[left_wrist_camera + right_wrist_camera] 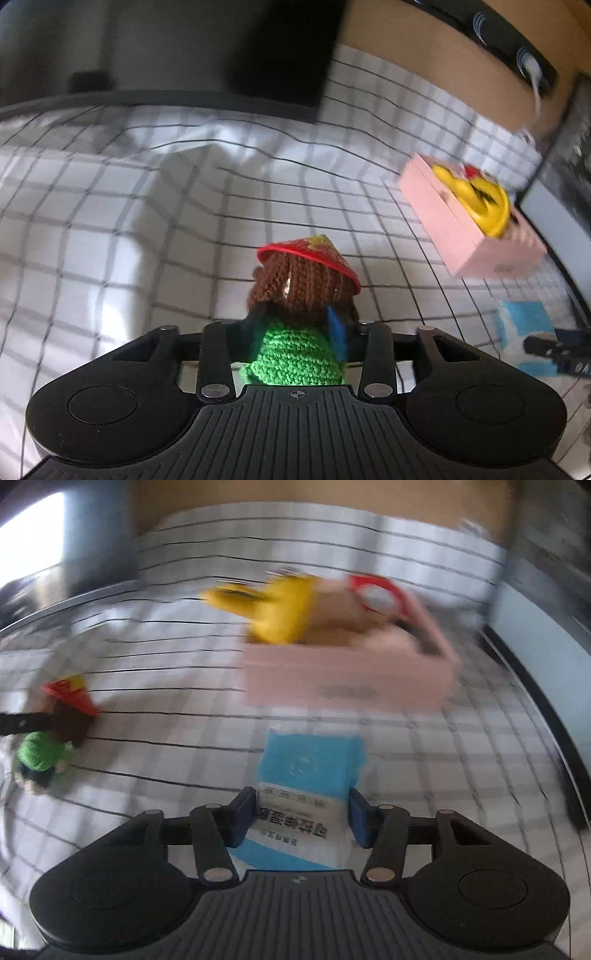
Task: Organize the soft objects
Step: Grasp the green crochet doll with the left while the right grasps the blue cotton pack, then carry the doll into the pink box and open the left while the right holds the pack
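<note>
A crochet doll [303, 288] with brown hair, a red hat and a green body lies between the fingers of my left gripper [291, 330], whose pads rest against its sides. From the right wrist, the doll [62, 734] is low on the checked sheet at the far left. My right gripper [301, 819] is shut on a blue and white tissue pack [306, 775], one pad on each long side. Beyond it stands a pink box [347, 679] holding a yellow plush [280, 609] and a red and white item [376, 590]. The left wrist sees the box [454, 229] at the right.
Everything lies on a bed with a white, black-checked sheet [147, 221]. A dark block of furniture [221, 55] stands past the bed's far edge. A dark frame [535, 701] runs along the bed's right side. Wooden floor shows beyond the bed.
</note>
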The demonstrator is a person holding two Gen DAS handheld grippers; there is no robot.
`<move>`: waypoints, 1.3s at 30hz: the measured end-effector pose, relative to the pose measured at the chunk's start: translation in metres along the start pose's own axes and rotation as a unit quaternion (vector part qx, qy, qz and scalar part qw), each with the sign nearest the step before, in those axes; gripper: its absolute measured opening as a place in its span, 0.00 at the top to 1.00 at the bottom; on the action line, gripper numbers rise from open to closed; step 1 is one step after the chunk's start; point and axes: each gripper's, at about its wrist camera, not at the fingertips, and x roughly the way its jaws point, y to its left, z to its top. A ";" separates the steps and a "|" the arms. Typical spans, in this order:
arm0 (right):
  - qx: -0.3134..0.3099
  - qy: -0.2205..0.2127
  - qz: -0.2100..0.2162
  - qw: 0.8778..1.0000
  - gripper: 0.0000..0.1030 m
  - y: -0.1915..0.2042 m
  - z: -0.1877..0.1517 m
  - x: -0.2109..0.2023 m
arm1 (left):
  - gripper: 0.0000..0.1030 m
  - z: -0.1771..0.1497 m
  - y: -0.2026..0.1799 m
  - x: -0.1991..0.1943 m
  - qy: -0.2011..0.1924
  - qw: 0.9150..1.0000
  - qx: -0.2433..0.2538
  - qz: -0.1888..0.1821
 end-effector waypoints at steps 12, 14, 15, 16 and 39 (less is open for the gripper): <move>0.025 0.034 -0.024 0.999 0.28 -0.011 -0.022 0.007 | 0.41 0.012 -0.013 0.035 0.034 0.999 0.023 0.011; 0.021 0.033 -0.026 0.999 0.28 -0.008 -0.022 0.005 | 0.40 0.013 -0.013 0.040 0.035 0.999 0.016 0.008; 0.020 0.032 -0.026 0.999 0.28 -0.008 -0.022 0.004 | 0.40 0.013 -0.013 0.042 0.037 0.999 0.013 0.006; 0.019 0.030 -0.025 0.999 0.28 -0.009 -0.021 0.004 | 0.40 0.013 -0.013 0.043 0.038 0.999 0.012 0.004; -0.031 -0.077 -0.015 0.996 0.47 -0.088 -0.024 -0.080 | 0.90 0.039 -0.176 -0.031 -0.019 0.980 0.147 -0.131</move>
